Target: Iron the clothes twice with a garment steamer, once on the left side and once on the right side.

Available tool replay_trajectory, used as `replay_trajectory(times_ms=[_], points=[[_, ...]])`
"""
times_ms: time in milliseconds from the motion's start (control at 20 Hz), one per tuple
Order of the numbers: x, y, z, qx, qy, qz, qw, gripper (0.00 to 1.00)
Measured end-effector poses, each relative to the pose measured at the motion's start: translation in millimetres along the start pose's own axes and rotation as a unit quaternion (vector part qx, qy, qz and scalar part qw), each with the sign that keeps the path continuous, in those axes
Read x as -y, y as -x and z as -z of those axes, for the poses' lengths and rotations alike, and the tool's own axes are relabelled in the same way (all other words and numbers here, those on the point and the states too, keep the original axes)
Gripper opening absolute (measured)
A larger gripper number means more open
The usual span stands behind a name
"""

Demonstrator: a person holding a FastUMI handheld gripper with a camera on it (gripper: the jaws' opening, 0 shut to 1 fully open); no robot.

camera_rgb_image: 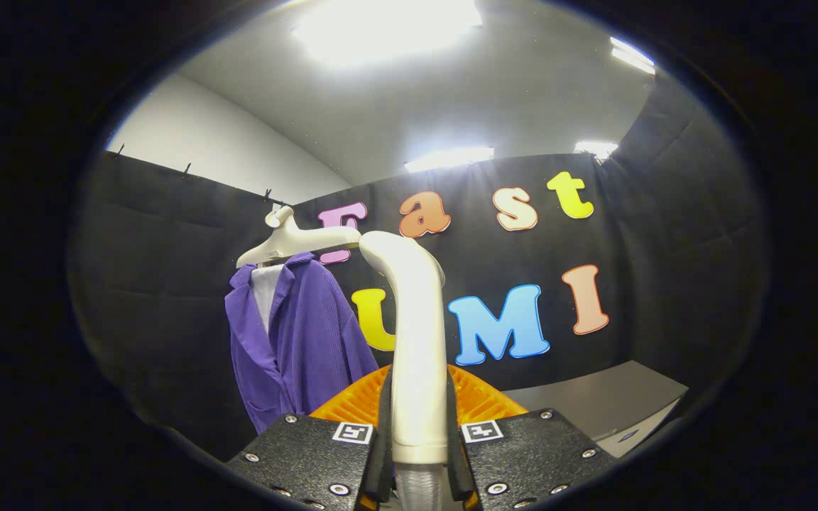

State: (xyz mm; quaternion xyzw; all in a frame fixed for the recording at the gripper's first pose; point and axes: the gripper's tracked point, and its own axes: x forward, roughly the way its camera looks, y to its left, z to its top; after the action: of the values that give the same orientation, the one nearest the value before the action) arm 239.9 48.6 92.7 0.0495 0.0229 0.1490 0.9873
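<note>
My gripper (420, 433) is shut on the handle of a cream garment steamer (416, 319), which stands upright between the fingers with its head curving forward at the top. A purple shirt (295, 341) with a white inner collar hangs on a cream hanger (288, 241) beyond the fingers to the left, against the booth wall. The steamer's head sits level with the hanger's right arm, apart from the cloth.
An orange ribbed surface (480, 401) lies just ahead of the fingers, partly behind the steamer. A grey tabletop (593, 401) extends to the right beyond it. Black cloth walls enclose the booth on three sides.
</note>
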Motion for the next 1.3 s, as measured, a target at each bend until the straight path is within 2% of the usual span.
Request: replay_trajectory(times_ms=[600,800,1300], points=[[-97,-54,-1,0.023,0.069,-0.036,0.997,0.31],[-124,-61,18,0.003,0.081,-0.058,0.995,0.31],[-135,-45,79,-0.049,0.105,-0.063,0.991,0.32]])
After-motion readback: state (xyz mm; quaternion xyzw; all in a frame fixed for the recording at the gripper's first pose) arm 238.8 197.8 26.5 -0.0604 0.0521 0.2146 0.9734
